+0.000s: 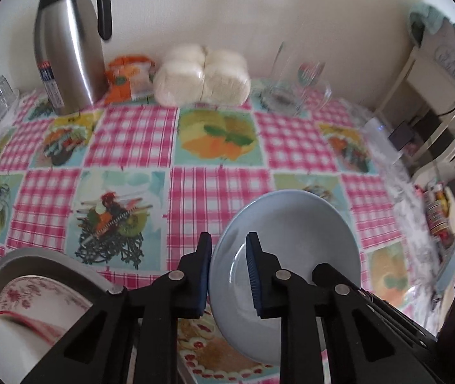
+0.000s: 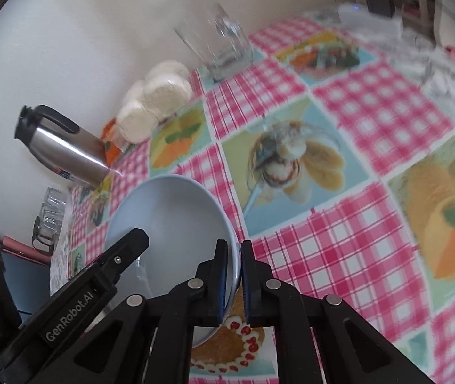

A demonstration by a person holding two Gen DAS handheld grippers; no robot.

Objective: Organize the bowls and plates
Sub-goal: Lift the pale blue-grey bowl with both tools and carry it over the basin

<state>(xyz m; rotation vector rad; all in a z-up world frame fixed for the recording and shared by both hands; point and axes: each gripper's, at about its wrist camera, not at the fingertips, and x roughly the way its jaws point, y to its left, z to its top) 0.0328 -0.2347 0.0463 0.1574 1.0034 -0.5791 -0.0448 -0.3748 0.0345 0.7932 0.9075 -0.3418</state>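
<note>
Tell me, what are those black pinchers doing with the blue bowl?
A person is tidying dishes using two hand-held grippers. Both grip the same blue bowl by its rim: the left gripper on one side, the right gripper on the other. The bowl sits tilted over the checked tablecloth. A flowered plate waits nearby at the left.

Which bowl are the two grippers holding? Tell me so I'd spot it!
Look at the pink checked tablecloth with food pictures. Near its front edge, the left gripper and right gripper hold a pale blue bowl. It is plain, unlike the flowered plate beside it.
</note>
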